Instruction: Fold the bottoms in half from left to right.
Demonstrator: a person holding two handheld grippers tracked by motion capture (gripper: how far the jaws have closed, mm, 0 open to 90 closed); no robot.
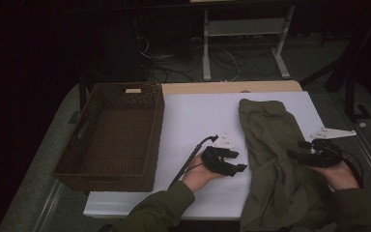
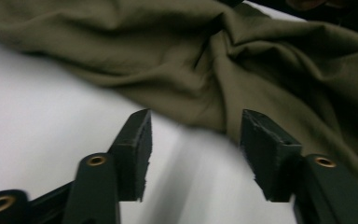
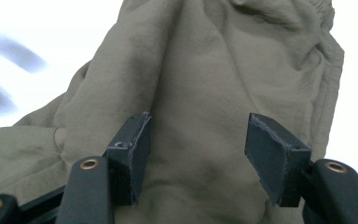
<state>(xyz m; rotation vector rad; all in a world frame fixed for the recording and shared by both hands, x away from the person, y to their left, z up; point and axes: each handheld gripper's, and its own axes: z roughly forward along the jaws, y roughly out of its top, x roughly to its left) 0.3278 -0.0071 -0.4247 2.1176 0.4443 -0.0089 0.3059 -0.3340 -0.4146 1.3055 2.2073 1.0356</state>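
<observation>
An olive-green garment (image 1: 270, 159) lies crumpled lengthwise on the white table (image 1: 193, 121), its far end reaching toward the table's back edge and its near end spilling over the front edge beside the person's right sleeve (image 1: 362, 212). The left gripper (image 1: 236, 162), held in the person's left hand (image 1: 200, 174), hovers over bare white tabletop just left of the garment, jaws pointing toward the cloth's near edge; in the left gripper view the left gripper (image 2: 196, 144) shows its two black pads parted about halfway, with nothing but table between them and the garment (image 2: 242, 70) bunched in folds just beyond their tips. The right gripper (image 1: 294, 153), in the person's right hand (image 1: 340, 174), sits over the garment's right side; the right gripper view shows the right gripper (image 3: 198, 149) with its pads likewise standing roughly half apart above the garment (image 3: 205, 79), the fabric lying slack beneath them and gripped by neither pad. A brown wicker basket (image 1: 92, 159) stands well to the left of the garment, on the table's left end.
</observation>
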